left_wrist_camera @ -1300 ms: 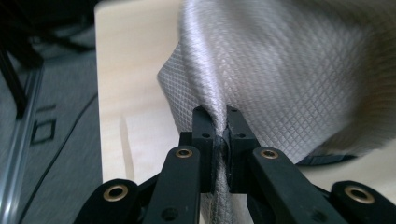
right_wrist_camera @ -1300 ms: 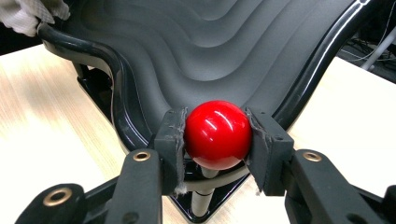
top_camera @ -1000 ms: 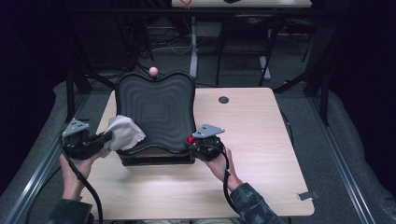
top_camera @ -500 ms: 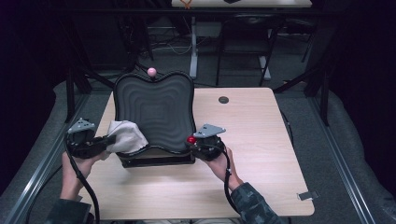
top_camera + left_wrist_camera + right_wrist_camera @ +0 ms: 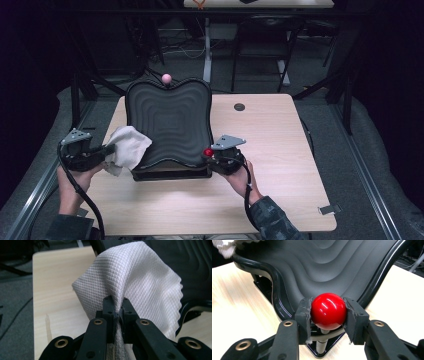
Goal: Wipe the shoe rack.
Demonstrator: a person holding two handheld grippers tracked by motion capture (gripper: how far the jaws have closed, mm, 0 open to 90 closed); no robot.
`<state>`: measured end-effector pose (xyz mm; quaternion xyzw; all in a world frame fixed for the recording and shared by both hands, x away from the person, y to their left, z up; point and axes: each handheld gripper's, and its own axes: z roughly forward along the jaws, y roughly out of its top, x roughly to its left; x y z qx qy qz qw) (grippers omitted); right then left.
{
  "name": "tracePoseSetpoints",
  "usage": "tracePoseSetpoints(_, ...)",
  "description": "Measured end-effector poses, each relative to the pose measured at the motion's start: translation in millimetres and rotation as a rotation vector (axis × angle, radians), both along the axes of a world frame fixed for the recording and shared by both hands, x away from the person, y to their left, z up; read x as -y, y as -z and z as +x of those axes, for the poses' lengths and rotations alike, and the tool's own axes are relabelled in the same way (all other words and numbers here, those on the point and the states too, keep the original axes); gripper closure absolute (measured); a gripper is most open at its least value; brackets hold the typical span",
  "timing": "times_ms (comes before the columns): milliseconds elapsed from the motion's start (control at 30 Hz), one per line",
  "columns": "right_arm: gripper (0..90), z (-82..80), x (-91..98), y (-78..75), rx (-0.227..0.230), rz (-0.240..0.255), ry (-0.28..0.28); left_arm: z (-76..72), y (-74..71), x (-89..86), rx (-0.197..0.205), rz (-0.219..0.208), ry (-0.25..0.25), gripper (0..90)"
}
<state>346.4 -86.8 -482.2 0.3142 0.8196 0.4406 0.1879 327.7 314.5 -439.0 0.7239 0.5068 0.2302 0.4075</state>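
A black ridged, wavy-edged panel (image 5: 170,122) stands tilted on a base in the middle of the wooden table (image 5: 280,140). My left gripper (image 5: 102,152) is shut on a white woven cloth (image 5: 127,147), which rests against the panel's left edge. In the left gripper view the cloth (image 5: 135,280) bulges up from between the pinched jaws of that gripper (image 5: 117,307). My right gripper (image 5: 212,155) is shut on a red ball knob (image 5: 208,152) at the panel's front right corner. In the right gripper view the pads clamp the glossy knob (image 5: 328,311) from both sides above its short metal stem.
A pink ball knob (image 5: 166,78) tops the panel's back edge. A small dark round disc (image 5: 239,106) lies on the table at the back right. Dark metal frame rails run along both sides of the table.
The left gripper with the cloth has shifted slightly toward the panel's front along its left edge. The right gripper stays on the red knob.
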Motion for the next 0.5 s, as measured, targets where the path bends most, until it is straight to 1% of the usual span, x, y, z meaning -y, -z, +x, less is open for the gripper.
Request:
tracePoseSetpoints(100, 59.7, -7.3, 2.5, 0.3, 0.001, 0.003, 0.016, 2.5, 2.9, 6.4, 0.011, -0.001, 0.017, 84.4)
tracePoseSetpoints(133, 59.7, -10.2, 3.2, 0.8, 0.011, 0.002, 0.019, 4.3, 4.5, 8.3, 0.006, -0.005, 0.031, 84.4)
tracePoseSetpoints(167, 59.6, -13.1, 3.8, 1.0, 0.015, -0.002, 0.025, 6.4, 6.1, 10.6, 0.006, -0.005, 0.036, 84.4)
tracePoseSetpoints(200, 59.5, -15.2, 4.5, 0.6, 0.018, -0.008, 0.03, 8.4, 7.7, 12.6, 0.008, -0.006, 0.039, 84.4)
tracePoseSetpoints(233, 59.2, -17.1, 4.9, 0.0, 0.018, -0.025, 0.047, 10.9, 9.2, 14.3, 0.005, -0.008, 0.042, 84.4)
tracePoseSetpoints(267, 58.3, -17.6, 5.0, 0.0, 0.019, -0.023, 0.049, 13.3, 10.4, 16.1, -0.001, -0.006, 0.043, 84.4)
tracePoseSetpoints(300, 56.4, -17.5, 4.9, 0.7, 0.023, -0.015, 0.039, 15.5, 11.6, 17.7, -0.002, -0.002, 0.042, 84.4)
tracePoseSetpoints(333, 53.7, -18.6, 4.1, 0.0, 0.041, -0.049, 0.075, 17.9, 12.9, 19.2, -0.007, 0.004, 0.044, 84.4)
tracePoseSetpoints(367, 50.2, -17.3, 3.6, 0.8, 0.045, -0.029, 0.067, 19.7, 14.3, 20.2, -0.008, 0.012, 0.04, 84.5)
tracePoseSetpoints(400, 48.6, -15.1, 3.3, 1.9, 0.047, 0.005, 0.04, 21.2, 15.7, 20.6, -0.015, 0.019, 0.039, 84.5)
tracePoseSetpoints(433, 48.5, -16.2, 2.3, 0.6, 0.056, -0.033, 0.077, 22.4, 17.0, 20.5, -0.023, 0.022, 0.043, 84.5)
tracePoseSetpoints(467, 48.0, -17.0, 0.6, 0.6, 0.075, -0.056, 0.114, 23.1, 18.3, 21.0, -0.033, 0.026, 0.041, 84.5)
tracePoseSetpoints(500, 47.6, -16.1, -0.3, 1.2, 0.077, -0.04, 0.105, 23.7, 19.7, 21.4, -0.041, 0.032, 0.043, 84.5)
